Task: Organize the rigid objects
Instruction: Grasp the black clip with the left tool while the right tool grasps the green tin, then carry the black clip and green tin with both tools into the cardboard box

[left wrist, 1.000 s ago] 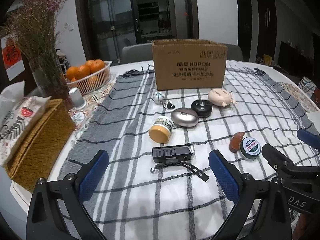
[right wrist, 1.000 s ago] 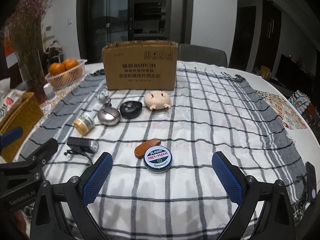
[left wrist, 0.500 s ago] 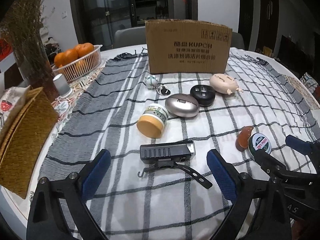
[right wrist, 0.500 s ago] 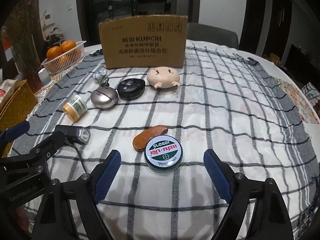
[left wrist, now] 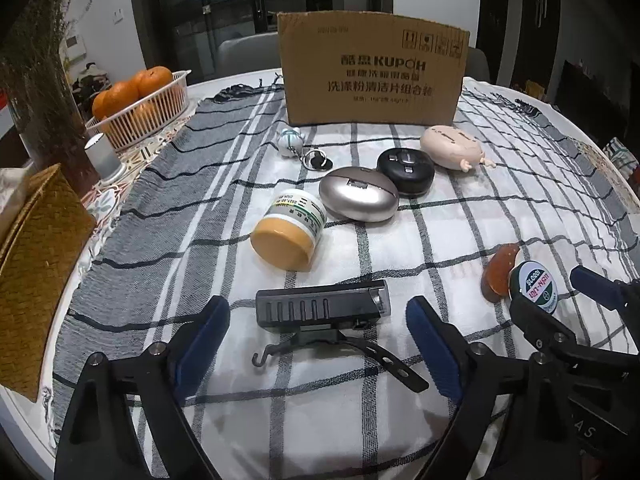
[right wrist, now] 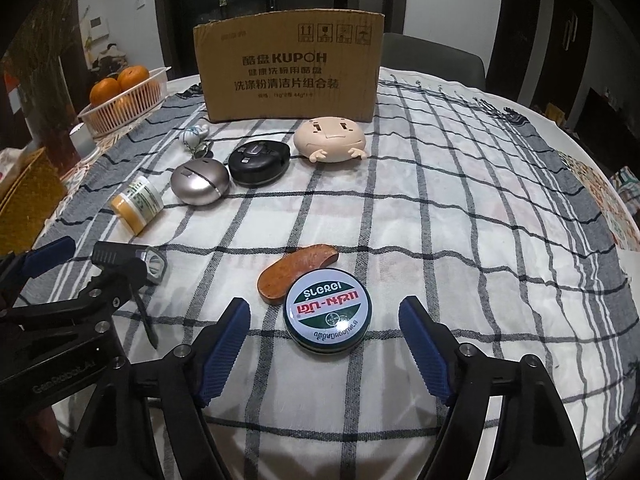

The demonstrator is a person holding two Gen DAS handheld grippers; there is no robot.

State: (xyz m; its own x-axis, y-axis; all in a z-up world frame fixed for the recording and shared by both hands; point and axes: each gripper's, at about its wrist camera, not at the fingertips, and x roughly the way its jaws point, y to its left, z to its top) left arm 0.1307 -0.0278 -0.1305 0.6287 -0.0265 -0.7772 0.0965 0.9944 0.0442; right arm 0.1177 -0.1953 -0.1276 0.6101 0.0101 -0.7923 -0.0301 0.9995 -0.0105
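My left gripper [left wrist: 318,344] is open, its blue pads either side of a black bike light [left wrist: 322,306] with a strap, just short of it. My right gripper [right wrist: 324,340] is open around a round green tin [right wrist: 328,316], a brown oval piece [right wrist: 296,266] lying behind it. Farther back lie a yellow-lidded jar [left wrist: 288,232], a silver oval case [left wrist: 358,200], a black round case [left wrist: 406,170], a beige figure head [left wrist: 452,148] and a small keychain [left wrist: 292,142]. A cardboard box [left wrist: 372,72] stands at the back.
A checked cloth [right wrist: 460,200] covers the round table. A basket of oranges [left wrist: 138,108] and a woven box [left wrist: 36,260] sit at the left, with a dried-flower vase [left wrist: 44,92] behind. The right gripper shows at the right in the left wrist view [left wrist: 560,320].
Both grippers moved forward and down. The bike light now lies between the left pads' tips, and the green tin between the right pads. No object has moved.
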